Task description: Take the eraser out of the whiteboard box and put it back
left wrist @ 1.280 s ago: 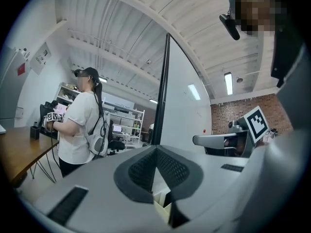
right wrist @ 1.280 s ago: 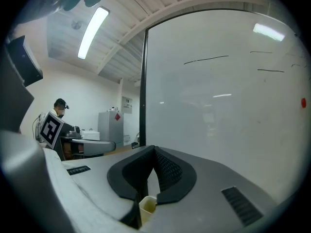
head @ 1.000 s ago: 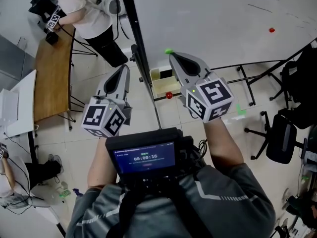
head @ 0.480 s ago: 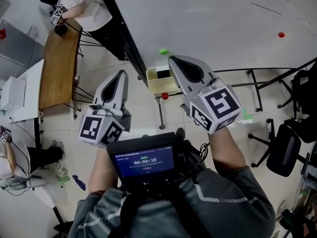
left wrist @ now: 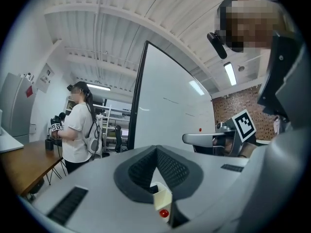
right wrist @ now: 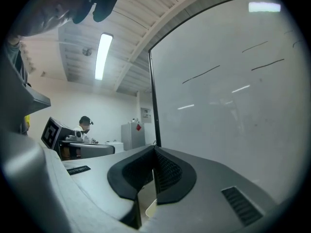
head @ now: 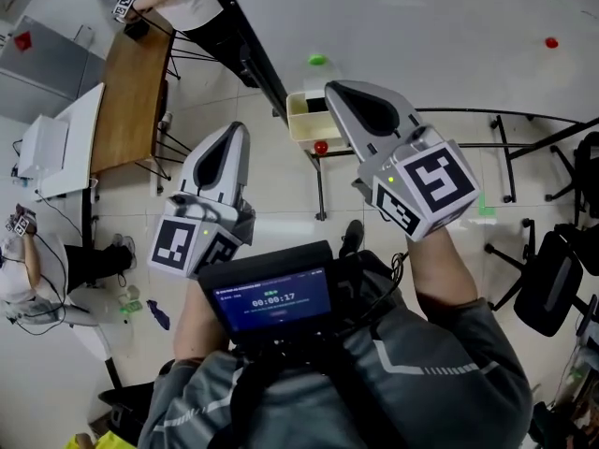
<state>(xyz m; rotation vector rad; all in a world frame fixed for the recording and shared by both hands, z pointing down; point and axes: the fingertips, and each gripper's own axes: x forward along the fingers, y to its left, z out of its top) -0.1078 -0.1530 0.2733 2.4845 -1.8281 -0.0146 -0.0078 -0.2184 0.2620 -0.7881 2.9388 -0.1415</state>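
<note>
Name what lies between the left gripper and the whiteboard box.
Nothing stands there. The left gripper view looks past the left gripper straight onto the cream whiteboard box, with no object in the stretch between them.

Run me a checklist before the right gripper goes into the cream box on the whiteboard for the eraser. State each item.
1. Cream plastic box on the white whiteboard in view: ok.
2. Eraser seen in the box: cannot tell. Only a dark shape shows inside, partly behind the right gripper.
3. Right gripper's jaws apart for a grab: not ok. They are shut, with nothing between them.
4. Left gripper free: ok, shut and empty.
5. Right gripper near the box: ok in the head view, where its tip overlaps the box's edge. The gap in depth: cannot tell.
</note>
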